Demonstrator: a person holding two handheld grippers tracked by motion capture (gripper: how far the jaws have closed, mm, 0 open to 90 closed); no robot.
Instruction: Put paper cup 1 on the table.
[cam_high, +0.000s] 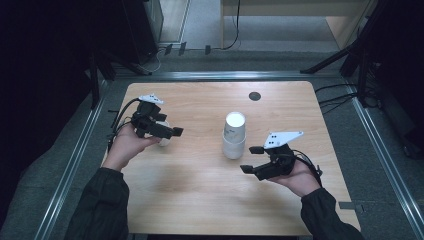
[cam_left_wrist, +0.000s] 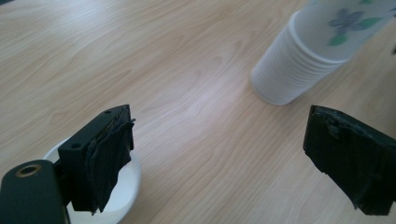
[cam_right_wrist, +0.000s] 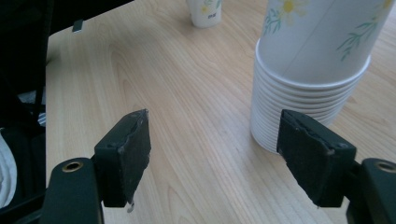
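Both tools empty: left tool (cam_high: 170, 131) jaws apart above a single paper cup (cam_left_wrist: 123, 186) standing on the table (cam_high: 200, 200) by its left jaw, right tool (cam_high: 253, 159) jaws apart just beside the base of the upturned paper cup stack (cam_high: 234, 135).

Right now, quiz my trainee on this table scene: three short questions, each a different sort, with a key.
1. True or false: the stack of paper cups lies on its side.
2. Which gripper is nearer the single white cup? A: left gripper. B: right gripper.
3. Fill in: the cups in the stack carry a printed ____ pattern.

Key:
1. False; the stack stands upright on the wooden table.
2. A; that cup sits right under the left gripper, whose fingers are open with nothing between them.
3. Flower.
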